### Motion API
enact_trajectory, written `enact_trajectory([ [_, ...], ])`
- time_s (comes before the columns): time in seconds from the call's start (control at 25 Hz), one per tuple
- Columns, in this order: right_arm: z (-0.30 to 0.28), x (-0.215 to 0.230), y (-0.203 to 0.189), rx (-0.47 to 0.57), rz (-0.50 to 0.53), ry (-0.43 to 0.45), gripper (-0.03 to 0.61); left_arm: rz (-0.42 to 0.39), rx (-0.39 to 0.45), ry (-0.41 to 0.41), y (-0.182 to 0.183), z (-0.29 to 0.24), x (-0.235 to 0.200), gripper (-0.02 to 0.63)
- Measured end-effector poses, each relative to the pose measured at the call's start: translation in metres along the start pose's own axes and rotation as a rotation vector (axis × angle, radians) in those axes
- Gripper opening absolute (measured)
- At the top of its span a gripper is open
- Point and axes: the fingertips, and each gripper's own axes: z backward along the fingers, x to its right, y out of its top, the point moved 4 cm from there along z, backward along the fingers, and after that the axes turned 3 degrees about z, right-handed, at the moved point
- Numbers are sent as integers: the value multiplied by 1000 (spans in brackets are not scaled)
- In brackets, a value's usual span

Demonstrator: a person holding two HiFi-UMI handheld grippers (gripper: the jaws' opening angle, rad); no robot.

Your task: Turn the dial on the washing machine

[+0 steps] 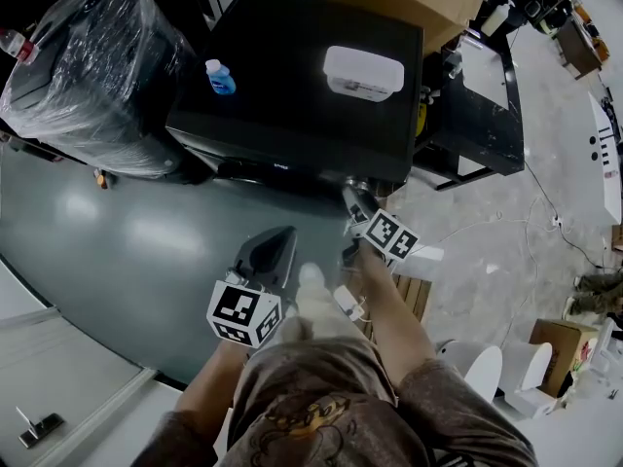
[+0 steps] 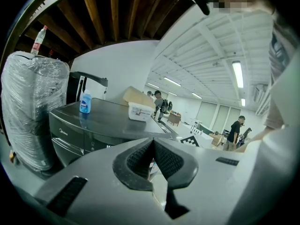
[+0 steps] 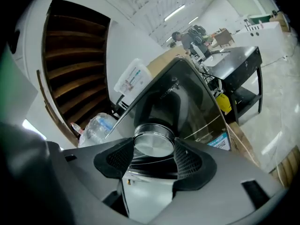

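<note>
Right gripper view showed my right gripper [image 3: 153, 148] closed onto the silver dial [image 3: 153, 141] on the front of the washing machine [image 1: 292, 76], a pad against each side, as far as the warped lens let me judge. My left gripper [image 2: 153, 143] hung apart from the machine, fully closed on nothing.
</note>
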Motion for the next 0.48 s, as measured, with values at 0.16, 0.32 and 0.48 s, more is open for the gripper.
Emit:
enact_trajectory([
  [0.16,1,3,0,2,-84,63,264,-2,-3,-3,1,0,1,-5],
  [0.32,0,5,-1,1,-150,113,264,-2,-6,-3,-1,0,1,-5],
  [0.48,-1,9,-1,3,-240,170,264,-4,-12,-5,-3,-1,1,-5],
])
